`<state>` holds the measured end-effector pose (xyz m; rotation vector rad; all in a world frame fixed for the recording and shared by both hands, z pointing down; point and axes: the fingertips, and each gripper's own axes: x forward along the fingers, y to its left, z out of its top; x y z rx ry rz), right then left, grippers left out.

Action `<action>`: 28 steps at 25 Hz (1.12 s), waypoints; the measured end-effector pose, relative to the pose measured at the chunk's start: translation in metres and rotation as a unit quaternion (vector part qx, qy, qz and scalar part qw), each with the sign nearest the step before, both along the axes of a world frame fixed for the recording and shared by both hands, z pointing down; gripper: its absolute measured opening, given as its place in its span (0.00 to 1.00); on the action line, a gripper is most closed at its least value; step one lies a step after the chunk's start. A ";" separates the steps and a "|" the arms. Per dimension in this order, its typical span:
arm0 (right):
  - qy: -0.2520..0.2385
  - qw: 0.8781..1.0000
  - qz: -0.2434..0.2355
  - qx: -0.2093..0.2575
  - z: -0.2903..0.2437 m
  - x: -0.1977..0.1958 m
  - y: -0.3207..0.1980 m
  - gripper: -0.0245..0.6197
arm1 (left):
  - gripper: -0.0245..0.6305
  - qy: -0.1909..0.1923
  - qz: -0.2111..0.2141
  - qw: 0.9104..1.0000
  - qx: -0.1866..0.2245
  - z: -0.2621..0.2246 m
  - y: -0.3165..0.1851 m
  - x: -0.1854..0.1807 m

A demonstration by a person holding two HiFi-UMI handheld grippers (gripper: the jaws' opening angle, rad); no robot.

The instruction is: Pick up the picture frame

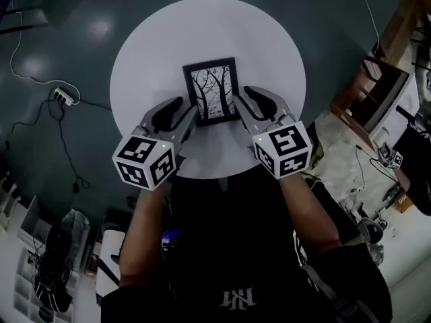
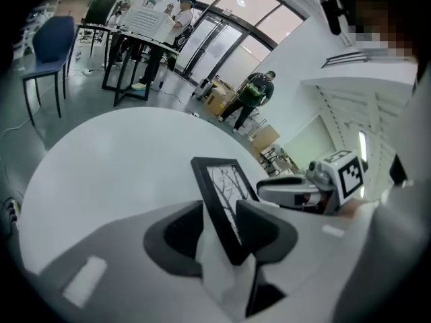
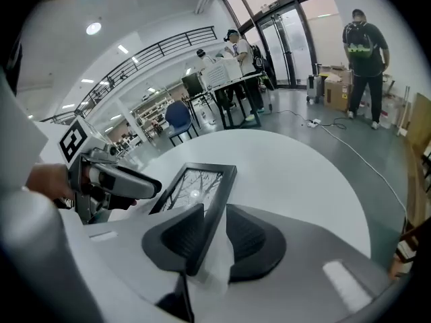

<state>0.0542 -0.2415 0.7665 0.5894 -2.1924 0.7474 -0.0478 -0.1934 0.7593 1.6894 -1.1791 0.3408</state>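
A black picture frame (image 1: 212, 91) with a tree print lies flat near the middle of the round white table (image 1: 148, 52). My left gripper (image 1: 180, 114) stands open at the frame's lower left corner. In the left gripper view the frame (image 2: 224, 192) has its edge between the two dark pads (image 2: 176, 229), with a gap on the left side. My right gripper (image 1: 248, 106) is open at the frame's lower right corner. The right gripper view shows the frame (image 3: 195, 186) with its edge between that gripper's pads (image 3: 250, 237), clear of the right one. Each gripper shows in the other's view.
A power strip (image 1: 62, 97) and cables lie on the dark floor to the left of the table. Wooden furniture (image 1: 380, 79) stands at the right. A blue chair (image 2: 50, 46), desks and several people (image 3: 363, 49) are far off across the room.
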 end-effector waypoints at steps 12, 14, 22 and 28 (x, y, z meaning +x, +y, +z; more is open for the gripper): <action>-0.014 1.000 0.001 -0.013 0.010 -0.002 0.004 0.20 | 0.27 -0.084 0.026 0.996 -0.027 0.017 -0.006 0.014; -0.014 1.000 -0.001 -0.012 0.010 -0.003 0.004 0.21 | 0.27 -0.092 0.028 0.995 -0.027 0.017 -0.008 0.015; -0.006 1.000 -0.001 -0.017 0.018 -0.004 0.009 0.20 | 0.21 -0.105 0.018 0.994 -0.030 0.021 -0.009 0.013; -0.005 1.000 0.006 -0.012 0.014 -0.005 0.009 0.19 | 0.20 -0.098 0.000 0.995 -0.031 0.019 -0.009 0.010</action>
